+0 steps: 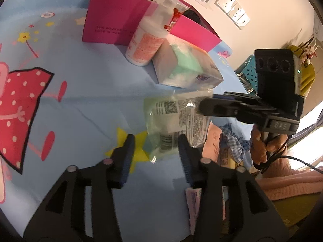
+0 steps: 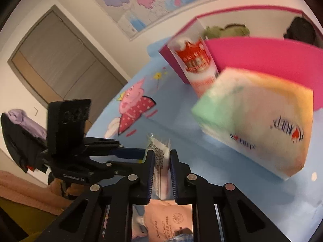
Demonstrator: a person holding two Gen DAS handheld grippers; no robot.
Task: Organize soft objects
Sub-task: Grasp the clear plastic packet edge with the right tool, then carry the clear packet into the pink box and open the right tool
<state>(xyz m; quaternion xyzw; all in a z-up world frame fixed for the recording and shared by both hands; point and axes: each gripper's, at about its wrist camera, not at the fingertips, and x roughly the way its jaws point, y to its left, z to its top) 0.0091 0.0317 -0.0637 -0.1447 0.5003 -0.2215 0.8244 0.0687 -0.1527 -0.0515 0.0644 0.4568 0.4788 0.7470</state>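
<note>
The right hand-held gripper is clamped on a thin clear plastic packet, which is held edge-on between the narrow jaws. In the left wrist view the same packet is seen flat-faced, printed with small text and a code, lifted just above the blue cartoon-printed cloth that covers the surface. The left hand-held gripper is spread wide and carries nothing; it hovers near the packet's lower edge.

The step in hand is judged to be the carrying of the packet toward the pink box. The grip is best kept firm on the crinkly film, and the packet lifted high enough to clear the tissue pack and the white bottle, both of which stand just in front of the box.

From the right wrist view alone, the box's open top is shown, with a green soft toy and a dark item already inside. From the left wrist view alone, the blue checked cloth, a pink sachet and a teal perforated basket are shown near the surface's edge.
</note>
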